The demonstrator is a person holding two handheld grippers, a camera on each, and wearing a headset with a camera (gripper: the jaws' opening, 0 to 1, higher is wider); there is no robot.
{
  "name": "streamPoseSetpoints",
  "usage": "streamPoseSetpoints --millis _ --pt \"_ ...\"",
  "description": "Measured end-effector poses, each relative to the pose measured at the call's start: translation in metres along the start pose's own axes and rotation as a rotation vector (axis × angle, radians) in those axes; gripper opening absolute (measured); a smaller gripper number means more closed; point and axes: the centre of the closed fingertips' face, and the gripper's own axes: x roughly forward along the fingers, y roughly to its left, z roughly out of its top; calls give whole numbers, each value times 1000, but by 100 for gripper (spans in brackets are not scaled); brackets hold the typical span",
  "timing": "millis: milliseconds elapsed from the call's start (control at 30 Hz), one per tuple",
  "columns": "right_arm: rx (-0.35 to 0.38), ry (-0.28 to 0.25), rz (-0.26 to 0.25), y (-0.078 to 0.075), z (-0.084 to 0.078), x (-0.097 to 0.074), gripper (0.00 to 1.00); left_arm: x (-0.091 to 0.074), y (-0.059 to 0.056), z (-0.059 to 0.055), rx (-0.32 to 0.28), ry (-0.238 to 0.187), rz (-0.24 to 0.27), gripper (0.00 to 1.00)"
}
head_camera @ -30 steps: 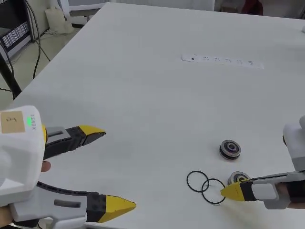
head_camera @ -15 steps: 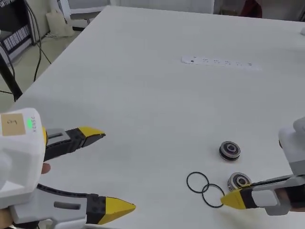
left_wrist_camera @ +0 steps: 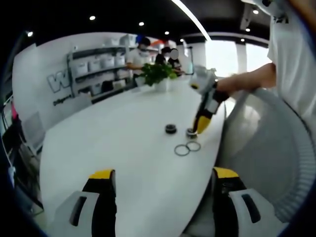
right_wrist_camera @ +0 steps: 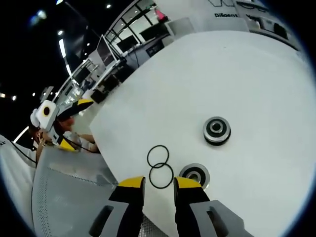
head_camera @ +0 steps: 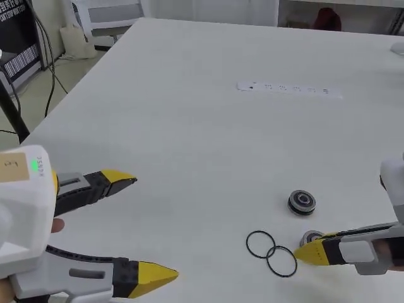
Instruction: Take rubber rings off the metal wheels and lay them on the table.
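Note:
Two black rubber rings (head_camera: 260,243) (head_camera: 281,261) lie flat and overlapping on the white table (head_camera: 189,126). One metal wheel (head_camera: 302,202) stands free behind them. A second wheel (head_camera: 309,237) is partly hidden by my right gripper (head_camera: 304,252), whose yellow tips sit just beside it and the nearer ring. In the right gripper view the jaws (right_wrist_camera: 159,183) keep a narrow gap with nothing in it, the ring (right_wrist_camera: 161,176) and the wheel (right_wrist_camera: 194,175) just ahead. My left gripper (head_camera: 148,227) hovers wide open at the near left, holding nothing.
A white power strip (head_camera: 290,88) lies across the far part of the table. The table's left edge (head_camera: 69,88) drops to a floor with cables. In the left gripper view, people and a plant (left_wrist_camera: 157,74) stand past the far end.
The head view has tilted a little. My right gripper's tip dipped, then came back beside the near wheel, covering more of it. Rings, wheels and left gripper are as before.

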Motion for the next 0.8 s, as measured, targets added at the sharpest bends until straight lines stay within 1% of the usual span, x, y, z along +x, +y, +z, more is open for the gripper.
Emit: streamPoseSetpoints --millis 67,133,267,467,633,767,800 --pt "-6 -18 -2 0 4 -3 21 0 -1 1 4 0 -2 81" --pt "-5 -40 3 0 8 -5 22 -1 0 -1 4 -1 -3 81" --pt "-9 -72 4 0 15 -9 23 -2 -2 1 8 1 -2 81" --pt "-15 -91 -5 -2 19 -12 25 -4 -4 6 15 -3 3 81" --pt "-25 -144 0 -1 31 -18 27 -5 -6 9 28 1 2 81" --pt "-21 -177 5 0 38 -22 28 -7 -6 14 33 -8 -1 81" --pt "-30 -192 5 0 41 -24 28 -7 -7 15 33 -12 -2 81"
